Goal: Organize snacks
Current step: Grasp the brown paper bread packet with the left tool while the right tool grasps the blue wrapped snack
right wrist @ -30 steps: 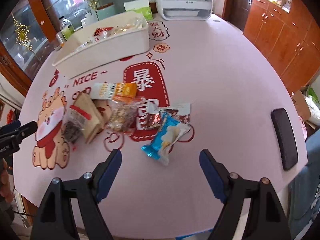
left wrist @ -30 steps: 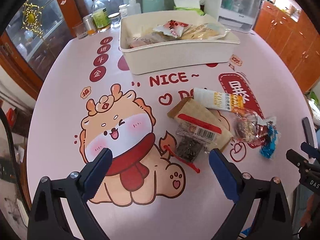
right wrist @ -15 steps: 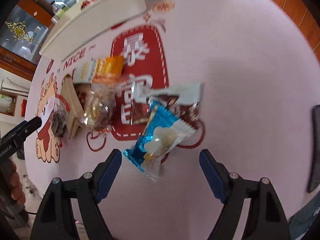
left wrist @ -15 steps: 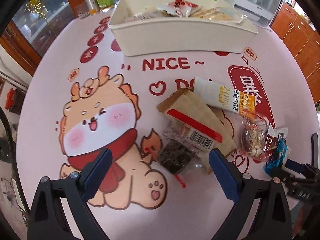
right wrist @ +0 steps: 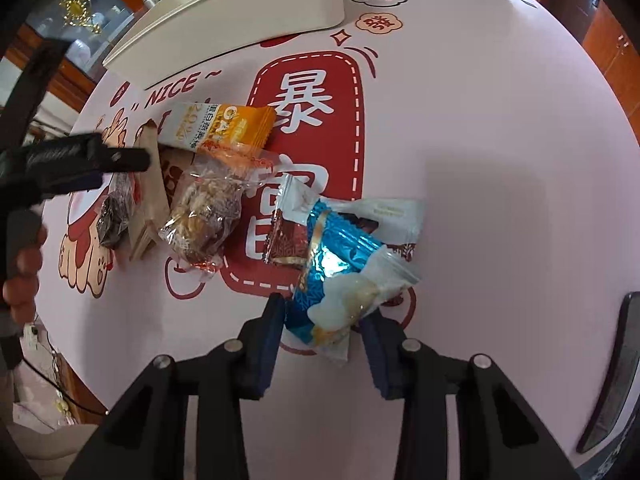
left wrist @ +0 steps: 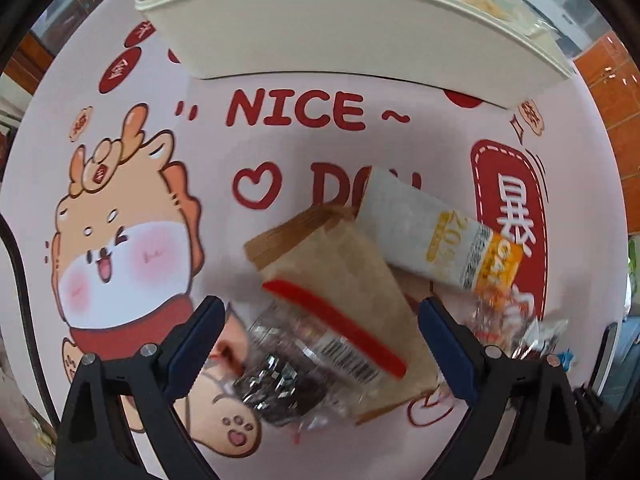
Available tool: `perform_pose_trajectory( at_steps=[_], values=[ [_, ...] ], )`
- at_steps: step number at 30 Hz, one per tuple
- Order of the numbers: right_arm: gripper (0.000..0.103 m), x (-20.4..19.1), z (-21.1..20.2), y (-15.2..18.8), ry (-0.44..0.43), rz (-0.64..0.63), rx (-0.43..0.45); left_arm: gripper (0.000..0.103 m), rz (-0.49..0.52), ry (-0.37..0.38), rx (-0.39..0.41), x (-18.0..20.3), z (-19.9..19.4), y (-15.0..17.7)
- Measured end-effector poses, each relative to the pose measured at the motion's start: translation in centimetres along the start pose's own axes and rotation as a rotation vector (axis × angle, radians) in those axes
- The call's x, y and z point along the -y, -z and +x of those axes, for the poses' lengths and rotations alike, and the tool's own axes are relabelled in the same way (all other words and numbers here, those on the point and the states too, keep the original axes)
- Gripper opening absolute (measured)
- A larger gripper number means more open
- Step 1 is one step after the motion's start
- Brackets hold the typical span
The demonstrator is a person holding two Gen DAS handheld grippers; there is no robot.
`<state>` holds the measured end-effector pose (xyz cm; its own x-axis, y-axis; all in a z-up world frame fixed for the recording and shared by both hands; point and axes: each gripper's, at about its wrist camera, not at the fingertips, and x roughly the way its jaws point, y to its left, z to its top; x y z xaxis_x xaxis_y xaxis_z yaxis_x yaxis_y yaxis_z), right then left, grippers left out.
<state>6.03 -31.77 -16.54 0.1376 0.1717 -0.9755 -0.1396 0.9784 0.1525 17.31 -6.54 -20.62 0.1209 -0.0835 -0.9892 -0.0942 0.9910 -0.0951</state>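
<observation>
Pink table [right wrist: 500,128], right claw [right wrist: 322,330] closing — blue packet [right wrist: 340,264]

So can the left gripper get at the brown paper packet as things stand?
Probably yes. The left gripper is open and straddles the brown paper packet, nothing above it. A clear packet of dark snack lies between the jaws too and might get pinched along.

Snack pile [right wrist: 208,208] crowds the tabletop [right wrist: 500,152] left of the red panel [right wrist: 312,128]; white bin [right wrist: 240,20] blocks beyond it. Right of the panel is bare, up to the dark slab [right wrist: 616,376] at the edge.
</observation>
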Motion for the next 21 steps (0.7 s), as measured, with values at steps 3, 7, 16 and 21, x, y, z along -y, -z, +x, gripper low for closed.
perform_pose_trajectory(
  at_steps=[3,7,16,21],
  values=[
    [0.038,0.3,-0.1,0.1,-0.008,-0.008,-0.003,0.097,-0.009,-0.01,-0.033,0.2,1.0,-0.9],
    [0.038,0.4,-0.1,0.3,-0.015,-0.02,-0.006,0.097,-0.02,-0.01,-0.1,0.6,2.5,-1.4],
    [0.038,0.1,0.4,-0.4,-0.023,-0.031,-0.004,0.102,0.07,-0.075,-0.117,2.9,3.4,-2.2],
    [0.038,0.5,0.1,-0.2,-0.037,-0.011,0.001,0.062,0.122,-0.061,-0.076,4.5,2.1,-3.5]
  ],
)
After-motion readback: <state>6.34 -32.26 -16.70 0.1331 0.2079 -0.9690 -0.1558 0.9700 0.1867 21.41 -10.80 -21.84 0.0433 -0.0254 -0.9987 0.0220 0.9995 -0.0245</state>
